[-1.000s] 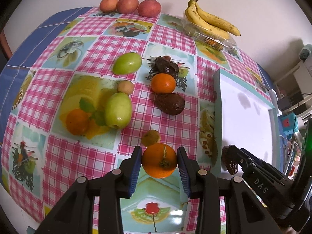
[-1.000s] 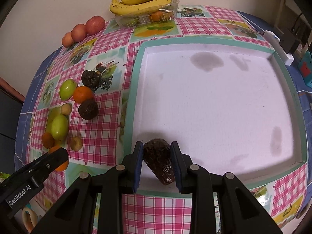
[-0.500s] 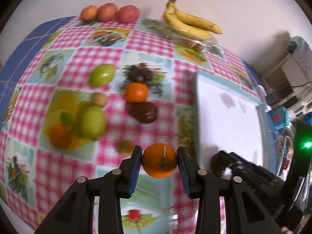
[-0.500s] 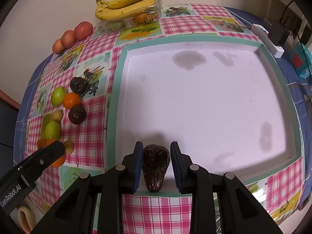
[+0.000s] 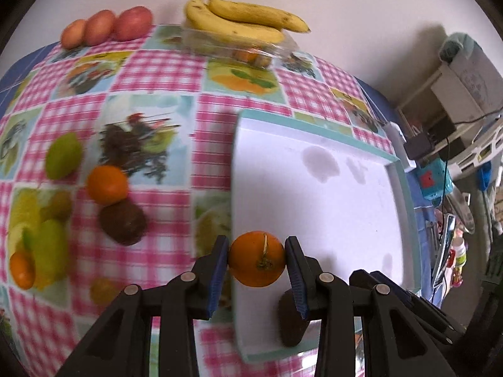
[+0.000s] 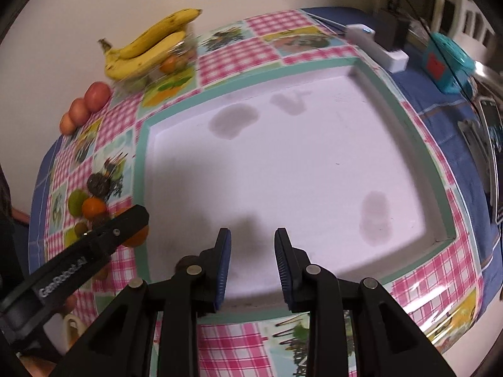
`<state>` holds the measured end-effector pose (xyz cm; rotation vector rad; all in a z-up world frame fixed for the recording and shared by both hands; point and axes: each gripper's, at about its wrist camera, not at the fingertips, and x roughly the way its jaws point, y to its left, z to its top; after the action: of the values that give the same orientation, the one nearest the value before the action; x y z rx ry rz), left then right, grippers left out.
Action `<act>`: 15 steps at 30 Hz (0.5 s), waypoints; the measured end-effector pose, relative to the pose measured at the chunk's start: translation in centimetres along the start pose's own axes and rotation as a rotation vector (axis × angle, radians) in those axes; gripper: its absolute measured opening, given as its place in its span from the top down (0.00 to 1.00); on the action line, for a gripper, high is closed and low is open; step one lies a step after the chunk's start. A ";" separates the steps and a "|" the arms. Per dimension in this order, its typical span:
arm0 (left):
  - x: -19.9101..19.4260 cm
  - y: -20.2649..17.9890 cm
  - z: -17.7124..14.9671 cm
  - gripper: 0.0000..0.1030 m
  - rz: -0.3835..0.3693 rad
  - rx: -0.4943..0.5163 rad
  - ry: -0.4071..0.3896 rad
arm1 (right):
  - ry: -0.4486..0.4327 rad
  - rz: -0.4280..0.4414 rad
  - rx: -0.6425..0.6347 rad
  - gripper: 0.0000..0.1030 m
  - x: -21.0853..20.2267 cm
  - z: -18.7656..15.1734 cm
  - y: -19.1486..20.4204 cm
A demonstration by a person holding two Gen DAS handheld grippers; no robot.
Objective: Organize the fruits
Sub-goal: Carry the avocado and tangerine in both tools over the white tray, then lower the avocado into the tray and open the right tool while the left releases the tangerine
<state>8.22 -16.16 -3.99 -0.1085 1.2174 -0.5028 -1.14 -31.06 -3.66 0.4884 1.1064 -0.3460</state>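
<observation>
Pinching an orange (image 5: 257,258) in the left gripper (image 5: 256,262) above the tray (image 5: 399,169) rim, best lowered toward twelve o'clock, right gripper (image 6: 252,262) spread empty.

Pink-and-white checked cloth (image 5: 163,72) with fruit-print squares; blue edge at 9 o'clock. White tray (image 6: 283,169), teal rim, grey stains. Yellow bananas (image 5: 242,20) at 12. Orange (image 5: 257,259) between blue pads (image 5: 217,270) on black fingers. Green mangoes (image 5: 63,155), dark brown avocado (image 5: 123,222) at 9.
</observation>
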 end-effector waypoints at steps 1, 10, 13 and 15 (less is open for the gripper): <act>0.3 -0.3 0.1 0.62 0.007 0.008 -0.001 | 0.000 -0.008 0.017 0.71 0.0 0.1 -0.5; 1.1 -2.7 0.7 0.62 0.015 0.081 -0.030 | -0.003 -0.031 0.071 0.71 0.0 0.4 -2.5; 1.0 -2.8 0.7 0.62 0.000 0.071 -0.028 | -0.005 -0.032 0.069 0.71 -0.2 0.4 -2.4; 0.8 -2.7 0.6 0.62 -0.002 0.068 -0.028 | -0.005 -0.032 0.069 0.71 -0.3 0.4 -2.4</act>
<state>8.14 -19.02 -3.52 -0.0589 1.1721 -0.5423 -2.18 -33.31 -3.79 0.5315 1.1010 -0.4145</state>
